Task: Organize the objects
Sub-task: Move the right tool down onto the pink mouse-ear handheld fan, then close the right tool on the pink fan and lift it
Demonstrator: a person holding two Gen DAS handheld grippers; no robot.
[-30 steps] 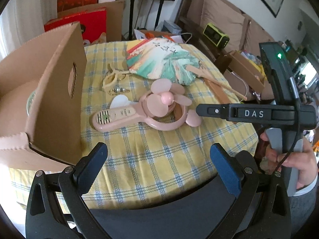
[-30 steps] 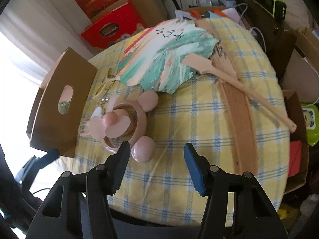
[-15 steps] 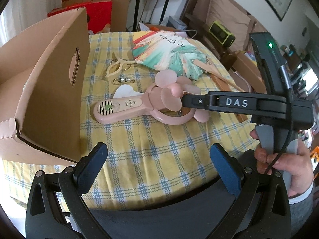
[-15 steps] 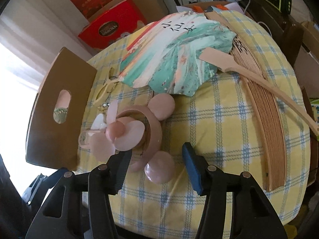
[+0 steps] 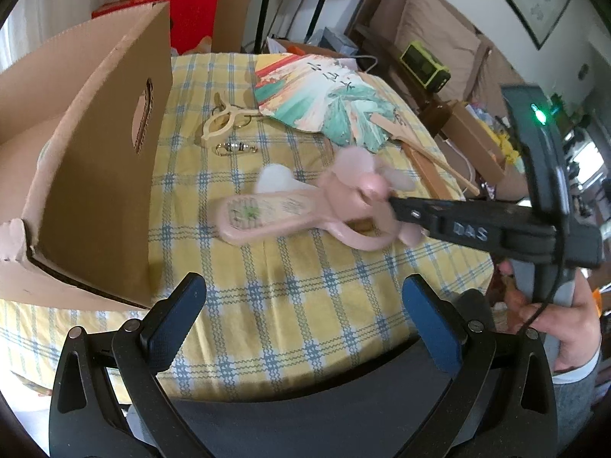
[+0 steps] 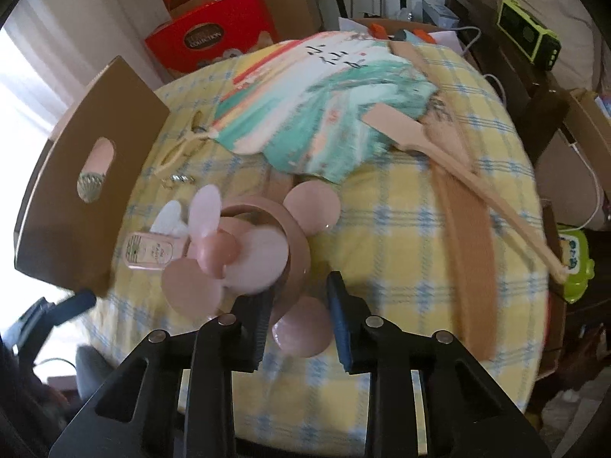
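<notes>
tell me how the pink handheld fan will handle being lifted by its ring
Pink handheld fan looks like light, rigid plastic. Gripped at the ring by the right tongs, its long handle may sag or swing. The soft-looking blades probably flex if bumped.

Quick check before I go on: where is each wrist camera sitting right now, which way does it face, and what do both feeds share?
Left wrist: behind the open left gripper, low at the table's near edge, facing across the cloth to the box; the right gripper and hand show at right.
Right wrist: behind the right gripper, looking down over the pink fan, its fingers straddling the fan's ring; the left gripper's tip shows lower left.
Shared: fan, box, paper fan, yellow cloth.
</notes>
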